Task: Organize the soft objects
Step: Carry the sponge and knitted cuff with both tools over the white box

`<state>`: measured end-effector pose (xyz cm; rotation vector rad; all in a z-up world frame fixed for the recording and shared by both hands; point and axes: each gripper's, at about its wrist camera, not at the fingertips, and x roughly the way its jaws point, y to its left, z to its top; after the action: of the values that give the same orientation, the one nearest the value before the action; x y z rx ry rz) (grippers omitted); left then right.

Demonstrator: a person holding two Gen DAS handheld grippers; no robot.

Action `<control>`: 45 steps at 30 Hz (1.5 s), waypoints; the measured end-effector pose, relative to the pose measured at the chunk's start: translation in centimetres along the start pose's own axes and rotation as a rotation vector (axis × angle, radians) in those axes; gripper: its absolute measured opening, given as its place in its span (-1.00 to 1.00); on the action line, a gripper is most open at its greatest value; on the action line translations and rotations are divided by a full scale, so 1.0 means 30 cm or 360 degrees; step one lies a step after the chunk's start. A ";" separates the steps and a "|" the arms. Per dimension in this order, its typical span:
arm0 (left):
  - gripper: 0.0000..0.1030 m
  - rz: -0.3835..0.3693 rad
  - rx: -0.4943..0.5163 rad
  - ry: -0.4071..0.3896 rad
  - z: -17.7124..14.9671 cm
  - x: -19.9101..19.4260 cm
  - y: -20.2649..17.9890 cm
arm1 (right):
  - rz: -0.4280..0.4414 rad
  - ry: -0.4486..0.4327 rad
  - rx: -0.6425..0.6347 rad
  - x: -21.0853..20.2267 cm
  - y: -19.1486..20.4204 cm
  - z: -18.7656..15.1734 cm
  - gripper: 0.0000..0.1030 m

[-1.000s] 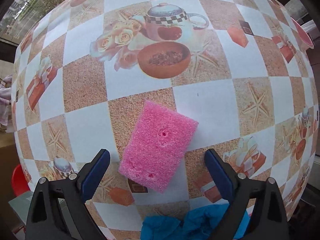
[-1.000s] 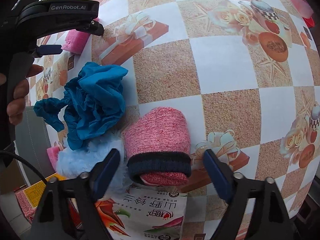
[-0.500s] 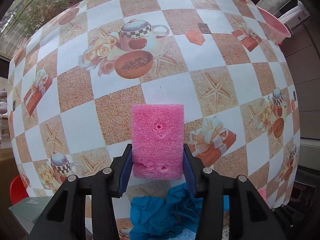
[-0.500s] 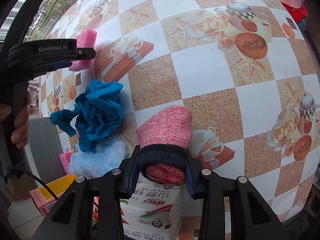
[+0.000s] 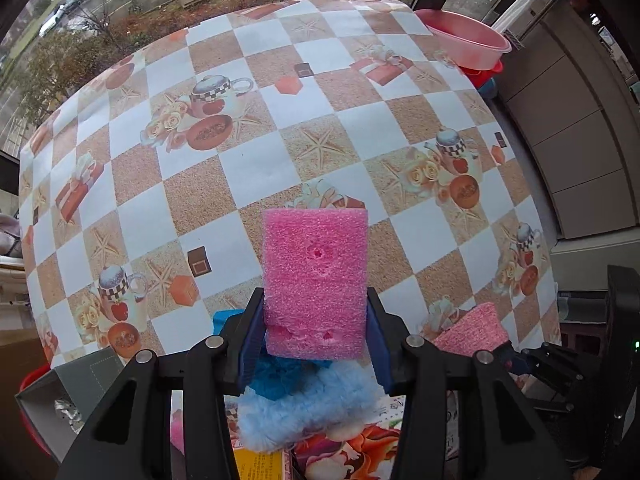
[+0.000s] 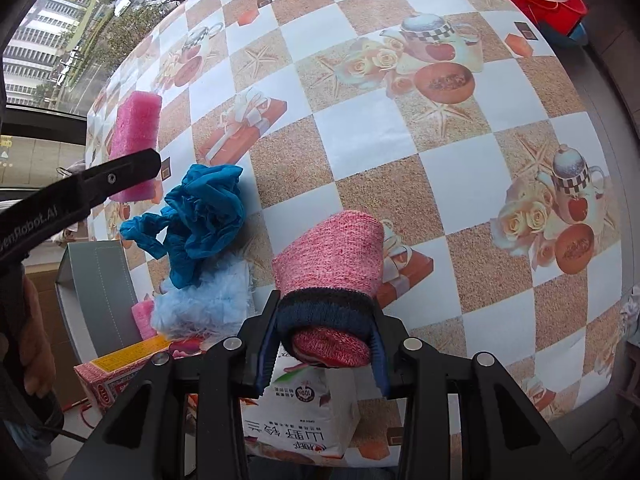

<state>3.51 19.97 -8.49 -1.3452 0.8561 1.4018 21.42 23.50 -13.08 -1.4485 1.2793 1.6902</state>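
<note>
My left gripper (image 5: 316,344) is shut on a pink foam sponge (image 5: 316,276), which hangs above the checkered tablecloth (image 5: 248,168). In the right wrist view that same sponge (image 6: 136,108) shows at the upper left, behind the left gripper's black finger (image 6: 120,176). My right gripper (image 6: 326,340) is shut on a rolled pink knit sock with a dark cuff (image 6: 332,268), lifted off the cloth. A crumpled blue glove (image 6: 204,216) and a pale blue fluffy cloth (image 6: 208,300) lie near the table's front edge.
A grey open box (image 6: 100,292) and a red printed carton (image 6: 120,364) sit at the front left. A white snack bag (image 6: 304,412) lies under the right gripper. A pink basin (image 5: 464,40) stands at the far right corner. A person's hand (image 6: 36,356) grips the left handle.
Both grippers closed from open onto their objects, the sponge on the left and the sock on the right. Both then rose, carrying them off the tablecloth.
</note>
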 end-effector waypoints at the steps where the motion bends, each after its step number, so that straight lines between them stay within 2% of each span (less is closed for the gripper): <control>1: -0.03 -0.0010 0.0003 -0.0013 -0.017 -0.020 -0.008 | 0.0000 -0.0011 -0.0002 -0.013 0.002 -0.009 -0.22; 7: -0.03 -0.0033 0.0040 -0.0092 -0.110 -0.127 -0.042 | 0.0011 -0.0076 -0.0002 -0.082 0.034 -0.071 -0.22; 23: -0.03 -0.0114 0.0023 -0.0179 -0.455 -0.359 -0.003 | 0.0055 -0.0145 0.0003 -0.185 0.147 -0.294 -0.22; 30: -0.03 -0.0071 -0.0083 -0.0251 -0.575 -0.429 0.103 | 0.0083 -0.0177 -0.0040 -0.231 0.242 -0.381 -0.22; 33: -0.03 -0.0018 -0.0124 -0.0291 -0.623 -0.445 0.159 | 0.0088 -0.0184 -0.0079 -0.241 0.295 -0.408 -0.21; 45: -0.03 0.0025 -0.0392 -0.0288 -0.795 -0.442 0.368 | 0.0081 -0.0197 -0.0289 -0.257 0.512 -0.473 -0.21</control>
<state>-1.13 -7.91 -0.29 -1.3700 0.5898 1.6546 15.82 5.94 -0.56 -1.3974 1.1298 1.9408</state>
